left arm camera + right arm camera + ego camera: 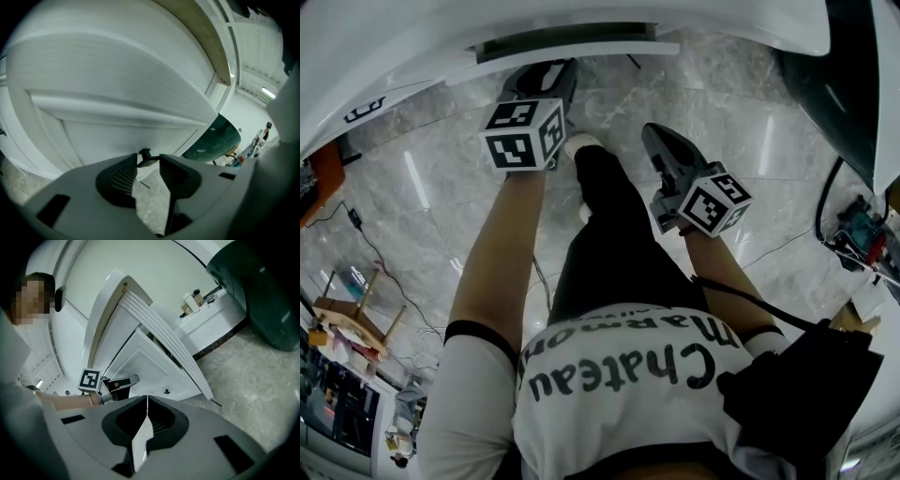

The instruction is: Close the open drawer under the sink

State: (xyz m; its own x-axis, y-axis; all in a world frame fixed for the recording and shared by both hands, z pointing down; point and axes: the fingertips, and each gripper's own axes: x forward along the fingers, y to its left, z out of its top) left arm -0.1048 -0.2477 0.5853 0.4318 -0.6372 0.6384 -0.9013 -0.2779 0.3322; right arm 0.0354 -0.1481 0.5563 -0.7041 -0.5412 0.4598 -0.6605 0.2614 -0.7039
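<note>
Left gripper (149,160): jaws a little apart, with the small dark knob (145,153) right at their tips. It looks loose in the gap, not pinched.
Right gripper (146,403): jaws together with nothing between them, taking no part.
Drawer (572,44): at the far side of the scene, under the white counter (394,66). A dark gap along its top suggests it is not yet shut.
Step in hand: the left gripper is set against the drawer front, so this looks like the push that closes it.
Next move: a straight, level push away from the person until the front meets the cabinet, kept square so the tips do not slide off the knob.
Left arm: stretched far forward, gripper aimed at the drawer front.
Right arm: bent and held nearer, on the right, with its gripper over the marble floor (750,112), well apart from the drawer.
</note>
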